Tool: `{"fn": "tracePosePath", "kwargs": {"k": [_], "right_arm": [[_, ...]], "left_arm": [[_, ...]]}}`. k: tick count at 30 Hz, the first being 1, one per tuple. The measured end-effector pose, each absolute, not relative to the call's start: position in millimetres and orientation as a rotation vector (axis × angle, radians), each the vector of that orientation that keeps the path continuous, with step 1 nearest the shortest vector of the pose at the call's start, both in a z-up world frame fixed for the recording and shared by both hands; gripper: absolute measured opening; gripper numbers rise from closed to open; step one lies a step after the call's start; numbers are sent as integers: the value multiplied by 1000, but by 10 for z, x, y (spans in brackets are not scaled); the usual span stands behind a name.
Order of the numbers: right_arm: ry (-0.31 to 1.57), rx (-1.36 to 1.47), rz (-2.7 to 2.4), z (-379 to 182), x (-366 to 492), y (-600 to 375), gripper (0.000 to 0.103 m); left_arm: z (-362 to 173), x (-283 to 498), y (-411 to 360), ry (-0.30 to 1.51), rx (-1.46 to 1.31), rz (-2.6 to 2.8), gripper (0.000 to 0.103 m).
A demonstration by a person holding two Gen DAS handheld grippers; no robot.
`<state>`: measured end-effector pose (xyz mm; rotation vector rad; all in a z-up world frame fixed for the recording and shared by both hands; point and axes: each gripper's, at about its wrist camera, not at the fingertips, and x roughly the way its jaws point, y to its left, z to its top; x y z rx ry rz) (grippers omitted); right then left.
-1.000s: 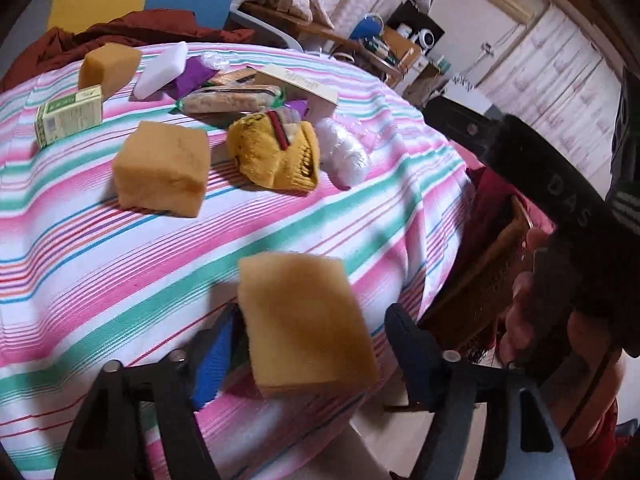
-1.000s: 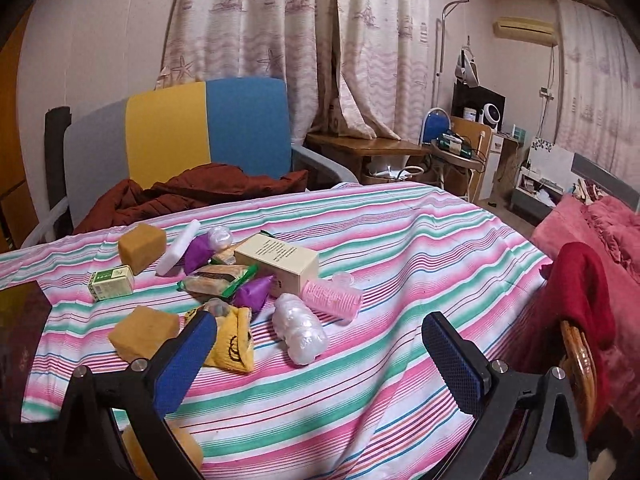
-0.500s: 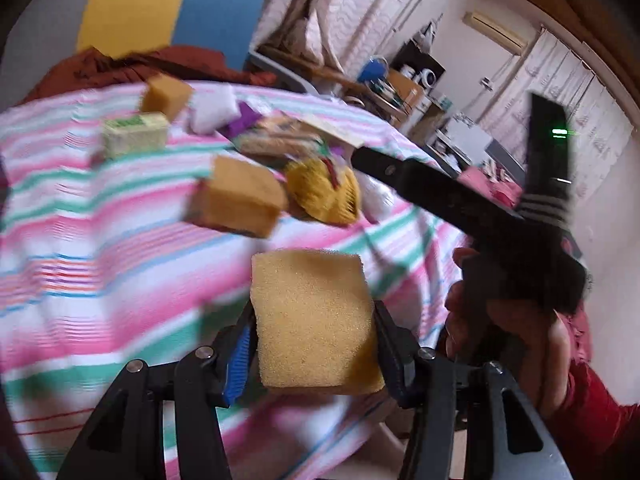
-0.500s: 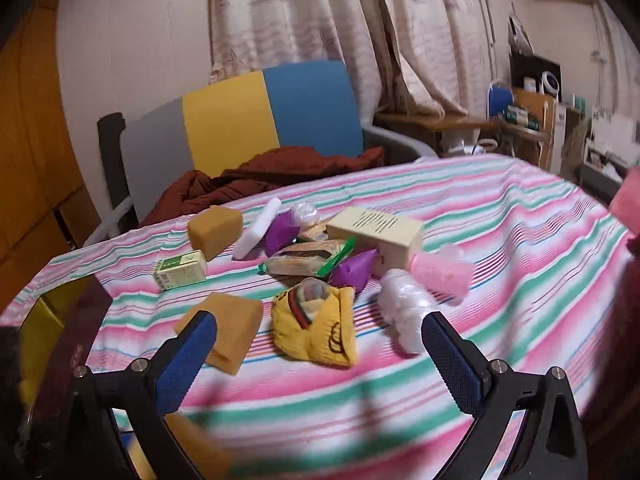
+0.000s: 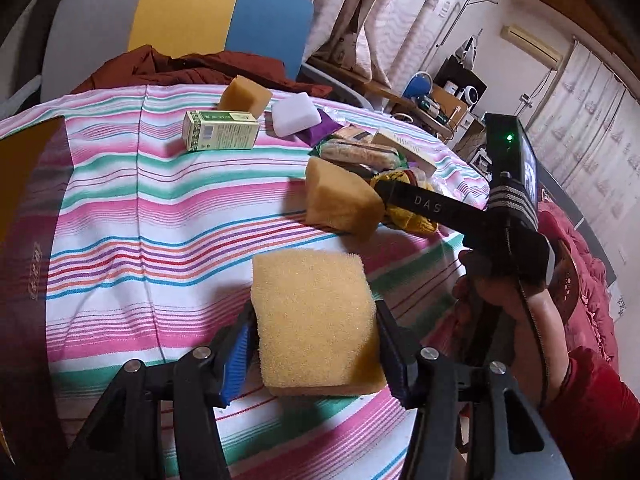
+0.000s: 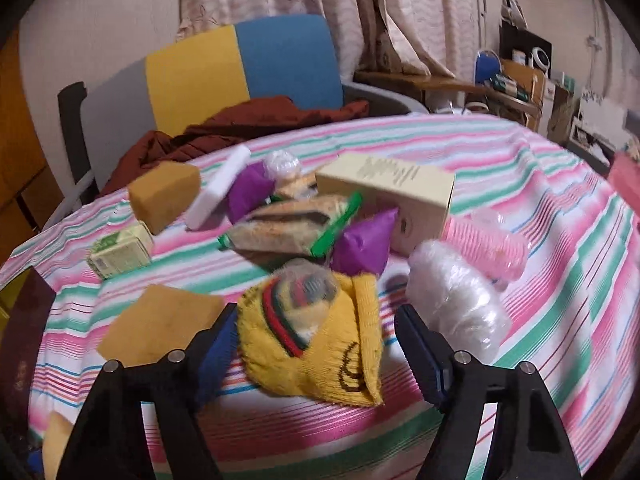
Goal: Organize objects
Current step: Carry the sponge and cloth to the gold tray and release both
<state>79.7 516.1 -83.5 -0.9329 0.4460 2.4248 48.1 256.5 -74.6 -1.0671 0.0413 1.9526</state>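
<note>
The letters "DAS" are showing in pale print on the black finger of the right gripper (image 6: 316, 350); print on the green-and-cream carton (image 5: 219, 130) is too small to read; the porous yellow sponge block (image 5: 316, 316) is sitting clamped between the blue pads of the left gripper (image 5: 314, 350), its broad face tilting up toward the camera, above the striped pink, green and white tablecloth (image 5: 160, 216); the right gripper's jaws have just been closing around the knitted yellow sock bundle (image 6: 316, 336), contact unclear through blur; a second tan sponge (image 6: 160, 326) is lying just left.
</note>
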Motion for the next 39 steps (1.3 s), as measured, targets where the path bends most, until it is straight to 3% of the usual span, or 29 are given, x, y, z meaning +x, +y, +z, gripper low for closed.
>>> {"fn": "tracePosePath", "kwargs": {"k": [5,13,26,39], "right_arm": [[416,-896,2438,-839,827,5107,58],[362,-859,2433,-815,854,5013,57],[463,-812,2429,-680,1172,4868,56],[426,-831,2653,-392,1106,4053,56]], "left_arm": [[-793,503,2637,82,-1033,1961,59],[-836,466,2609,43,-1023,1943,61],[-791,536,2443,-3,-1039,1922,54],[-251,715,1786,-90,-894,2000,55]]}}
